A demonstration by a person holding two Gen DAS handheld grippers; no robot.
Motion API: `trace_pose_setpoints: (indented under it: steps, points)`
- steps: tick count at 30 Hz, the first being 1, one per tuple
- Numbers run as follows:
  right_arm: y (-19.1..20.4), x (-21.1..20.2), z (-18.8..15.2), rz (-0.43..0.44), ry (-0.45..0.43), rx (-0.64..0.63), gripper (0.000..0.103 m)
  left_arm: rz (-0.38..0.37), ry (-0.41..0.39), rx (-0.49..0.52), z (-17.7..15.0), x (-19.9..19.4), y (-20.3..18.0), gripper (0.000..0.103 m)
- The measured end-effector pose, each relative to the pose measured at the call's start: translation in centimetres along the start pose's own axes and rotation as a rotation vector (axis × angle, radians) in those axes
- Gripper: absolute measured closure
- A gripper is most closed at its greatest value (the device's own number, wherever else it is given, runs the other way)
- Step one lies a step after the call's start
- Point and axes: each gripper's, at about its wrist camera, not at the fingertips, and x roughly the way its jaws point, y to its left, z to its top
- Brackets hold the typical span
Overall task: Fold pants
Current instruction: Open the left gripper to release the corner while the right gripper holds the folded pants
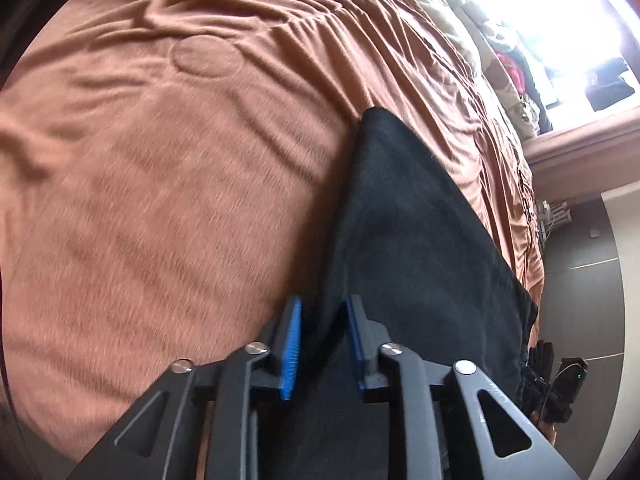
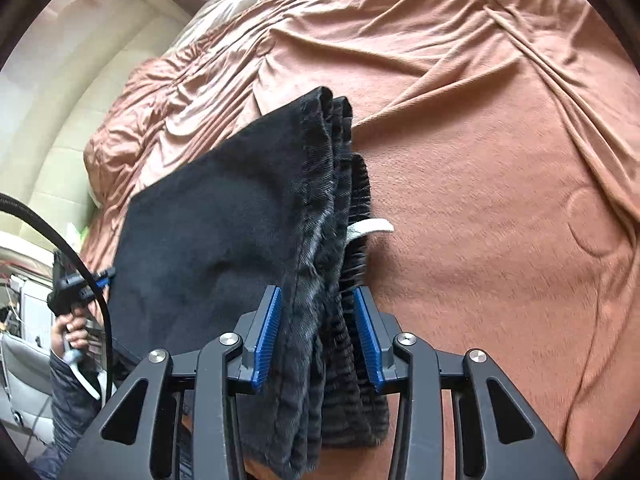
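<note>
You have the black pants [image 2: 224, 240] lifted off the rust-brown bedspread [image 2: 500, 200], stretched between your two grippers with the bed below them. On the right, the bunched end of the pants, several stacked layers with stitched hems and a ribbed band, passes between the blue pads [image 2: 267, 344] of the right gripper [image 2: 316, 300]. The jaws stand fairly wide because the bundle is thick, and the fabric fills the gap, so you appear to have a firm hold. A small white tag [image 2: 372, 229] sticks out of the layers just past the fingertips.

On the left, the left gripper [image 1: 320, 306] pinches a single smooth edge of the pants [image 1: 420, 248]. Its jaws are nearly together at the tips, with the cloth running up between them and fanning out beyond to a pointed corner that hangs over the bedspread [image 1: 160, 200]. Your other hand shows small at the edge of the right view, holding the left gripper's handle.

This looks like the carry stage of a fold: the pants are already doubled and you are holding them taut in the air. The next move calls for lowering both ends together onto the bed, keeping tension even so the layers stay aligned, then letting go only once the fabric lies flat.
</note>
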Motion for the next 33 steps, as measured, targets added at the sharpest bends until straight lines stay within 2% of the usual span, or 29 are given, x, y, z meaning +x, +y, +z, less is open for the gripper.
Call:
trace_pose_setpoints:
  steps: [4, 6, 8, 13, 19, 27, 30, 31, 33]
  points:
    - [0.6, -1.5, -1.5, 0.018, -0.021, 0.008, 0.066, -0.018, 0.01, -0.006, -1.7, -0.7, 0.7, 0.074]
    - [0.9, -1.8, -2.3, 0.025, -0.021, 0.007, 0.057, -0.024, 0.004, -0.007, -2.7, -1.2, 1.0, 0.064]
    - [1.1, -1.9, -2.7, 0.018, -0.02, -0.003, 0.055, -0.034, 0.0, -0.013, -3.0, -1.4, 1.2, 0.061]
    - [1.5, -2.8, -4.2, 0.017, -0.042, -0.001, 0.055, -0.052, -0.016, -0.027, -5.1, -2.3, 1.8, 0.061]
    - [1.1, -4.9, -6.9, 0.085, -0.088, 0.055, 0.055, -0.065, -0.048, -0.053, -7.1, -3.5, 2.7, 0.061]
    - [-0.6, -2.8, -8.9, 0.191, -0.041, 0.145, 0.055, -0.092, -0.062, -0.097, -8.7, -3.9, 3.5, 0.06]
    - [-0.7, -2.4, -9.1, 0.211, -0.06, 0.155, 0.055, -0.104, -0.075, -0.116, -9.2, -4.0, 3.7, 0.061]
    - [-0.7, -2.5, -9.0, 0.214, -0.071, 0.155, 0.055, -0.105, -0.078, -0.119, -9.3, -4.0, 3.7, 0.061]
    - [-0.8, -3.0, -8.8, 0.231, -0.102, 0.161, 0.071, -0.102, -0.083, -0.122, -9.4, -4.1, 3.7, 0.061]
